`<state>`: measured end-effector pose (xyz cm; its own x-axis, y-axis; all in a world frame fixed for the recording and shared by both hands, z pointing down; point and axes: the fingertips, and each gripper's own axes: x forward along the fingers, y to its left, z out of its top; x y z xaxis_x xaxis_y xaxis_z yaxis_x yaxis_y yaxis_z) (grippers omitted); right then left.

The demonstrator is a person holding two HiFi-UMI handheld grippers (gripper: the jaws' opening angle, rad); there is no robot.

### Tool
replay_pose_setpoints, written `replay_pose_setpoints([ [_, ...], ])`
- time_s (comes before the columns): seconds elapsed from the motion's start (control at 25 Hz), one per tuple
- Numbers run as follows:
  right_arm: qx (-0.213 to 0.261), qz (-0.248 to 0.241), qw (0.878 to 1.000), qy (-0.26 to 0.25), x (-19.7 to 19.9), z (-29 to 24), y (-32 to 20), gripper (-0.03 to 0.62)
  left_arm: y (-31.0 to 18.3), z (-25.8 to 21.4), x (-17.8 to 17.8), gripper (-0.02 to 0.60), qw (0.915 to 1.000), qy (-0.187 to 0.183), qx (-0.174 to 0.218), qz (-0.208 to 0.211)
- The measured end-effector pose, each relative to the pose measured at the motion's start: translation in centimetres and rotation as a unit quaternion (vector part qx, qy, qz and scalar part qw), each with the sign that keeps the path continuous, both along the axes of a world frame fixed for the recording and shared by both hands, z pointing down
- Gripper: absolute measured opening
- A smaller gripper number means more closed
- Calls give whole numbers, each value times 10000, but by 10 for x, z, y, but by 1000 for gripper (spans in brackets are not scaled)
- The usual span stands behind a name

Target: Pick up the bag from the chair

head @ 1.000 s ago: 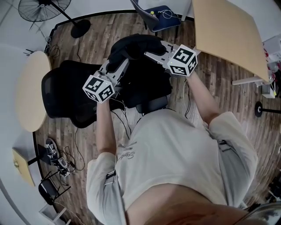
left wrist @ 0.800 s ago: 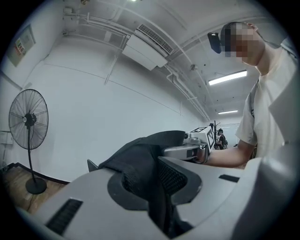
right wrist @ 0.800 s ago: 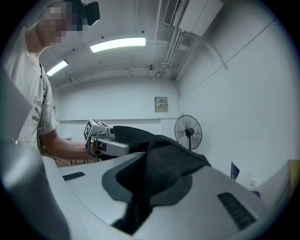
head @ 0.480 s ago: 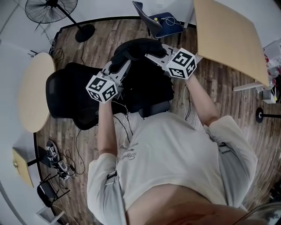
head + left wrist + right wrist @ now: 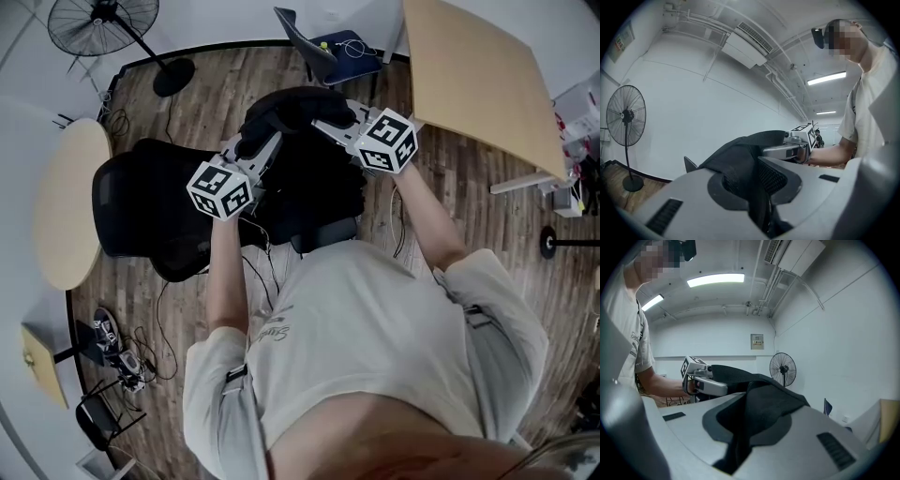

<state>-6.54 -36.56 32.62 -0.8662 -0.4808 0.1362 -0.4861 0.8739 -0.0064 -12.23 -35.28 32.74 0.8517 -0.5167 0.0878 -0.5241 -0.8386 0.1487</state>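
Note:
A black bag (image 5: pixel 295 108) hangs lifted above the black office chair (image 5: pixel 150 202), held from both sides. My left gripper (image 5: pixel 255 148) is shut on the bag's black fabric (image 5: pixel 740 164), which fills the gap between its jaws. My right gripper (image 5: pixel 328 122) is shut on the bag's other side (image 5: pixel 764 401). In each gripper view the other gripper shows across the bag: the right gripper (image 5: pixel 787 150) in the left one, the left gripper (image 5: pixel 705 383) in the right one. The bag's lower part merges with the dark chair seat in the head view.
A standing fan (image 5: pixel 98 23) is at the upper left, a round pale table (image 5: pixel 61 202) at the left, a wooden table (image 5: pixel 478 80) at the upper right. A blue chair (image 5: pixel 337 47) stands beyond the bag. Cables (image 5: pixel 141 347) lie on the wood floor.
Both grippers and the bag have stayed almost in place; the head view has shifted slightly, with the bag held a touch higher over the chair.

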Motion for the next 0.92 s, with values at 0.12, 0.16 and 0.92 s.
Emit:
replay_pose_setpoints([
  [0.12, -43, 3, 10000, 28, 2, 4, 1, 20, 1, 4, 1, 66, 10000, 11, -38, 18],
  [0.16, -70, -2, 10000, 26, 3, 5, 1, 20, 1, 5, 2, 66, 10000, 7, -52, 29],
  [0.92, -224, -65, 9996, 150, 2, 22, -12, 20, -15, 19, 0, 66, 9997, -70, -216, 80],
])
